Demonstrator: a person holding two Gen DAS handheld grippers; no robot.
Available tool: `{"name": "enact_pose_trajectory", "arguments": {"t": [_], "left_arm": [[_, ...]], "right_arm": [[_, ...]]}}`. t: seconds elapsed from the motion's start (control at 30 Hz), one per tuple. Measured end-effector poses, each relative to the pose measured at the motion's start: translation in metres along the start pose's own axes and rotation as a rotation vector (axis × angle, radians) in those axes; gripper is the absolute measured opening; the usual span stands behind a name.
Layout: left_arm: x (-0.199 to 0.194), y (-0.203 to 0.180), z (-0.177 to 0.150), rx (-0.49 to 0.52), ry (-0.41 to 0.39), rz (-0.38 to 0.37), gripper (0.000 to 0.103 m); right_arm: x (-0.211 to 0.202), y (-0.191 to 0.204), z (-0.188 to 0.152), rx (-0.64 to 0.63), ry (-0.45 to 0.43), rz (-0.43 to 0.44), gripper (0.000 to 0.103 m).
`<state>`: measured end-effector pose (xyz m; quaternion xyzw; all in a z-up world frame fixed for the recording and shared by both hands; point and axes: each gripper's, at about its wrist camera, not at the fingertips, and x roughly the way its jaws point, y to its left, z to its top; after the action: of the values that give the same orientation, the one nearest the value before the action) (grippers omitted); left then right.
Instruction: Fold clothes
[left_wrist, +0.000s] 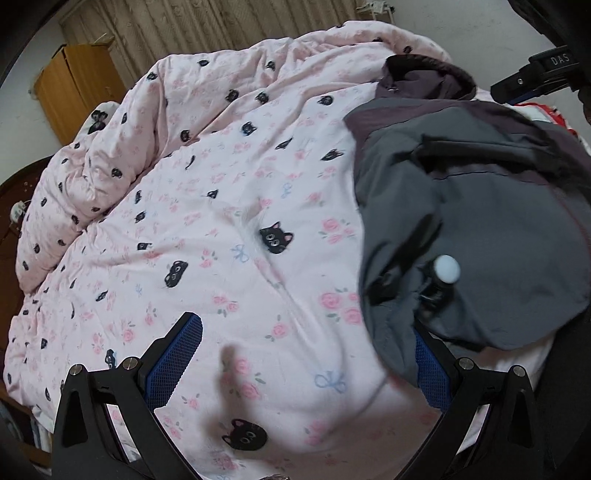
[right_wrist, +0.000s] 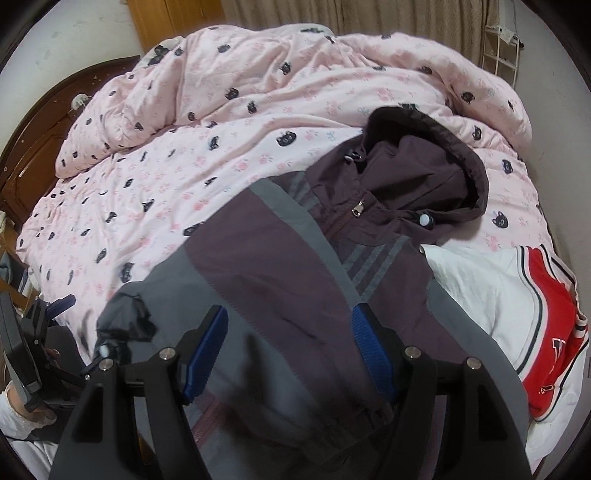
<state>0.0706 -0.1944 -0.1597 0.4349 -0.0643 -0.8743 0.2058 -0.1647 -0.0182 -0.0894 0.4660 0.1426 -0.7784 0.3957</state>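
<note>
A grey and dark purple hooded jacket (right_wrist: 280, 258) lies on the pink cat-print duvet (right_wrist: 177, 177), hood toward the far side. It also shows in the left wrist view (left_wrist: 487, 229) at the right. My left gripper (left_wrist: 306, 354) is open over the duvet, its right finger under the jacket's grey edge, where a white toggle (left_wrist: 447, 268) hangs. My right gripper (right_wrist: 290, 347) is open, its fingers spread just above the jacket's lower body; nothing is held between them. The left gripper (right_wrist: 55, 325) shows at the far left of the right wrist view.
A red and white garment (right_wrist: 546, 317) lies on white cloth (right_wrist: 476, 288) at the right of the jacket. The duvet is bunched at the far left (left_wrist: 92, 162). A wooden cabinet (left_wrist: 74, 88), curtains (left_wrist: 207, 26) and a dark headboard (right_wrist: 33, 140) surround the bed.
</note>
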Motion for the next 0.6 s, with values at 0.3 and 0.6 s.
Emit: {"name": "enact_pose_trajectory", "arguments": {"t": [0.3, 0.6], "left_arm": [[0.002, 0.022, -0.011, -0.044, -0.033, 0.108, 0.103], [0.001, 0.042, -0.022, -0.112, -0.042, 0.059, 0.103]], "right_arm": [[0.058, -0.015, 0.02, 0.023, 0.148, 0.102, 0.068], [0.047, 0.023, 0.042, -0.057, 0.173, 0.119, 0.009]]}}
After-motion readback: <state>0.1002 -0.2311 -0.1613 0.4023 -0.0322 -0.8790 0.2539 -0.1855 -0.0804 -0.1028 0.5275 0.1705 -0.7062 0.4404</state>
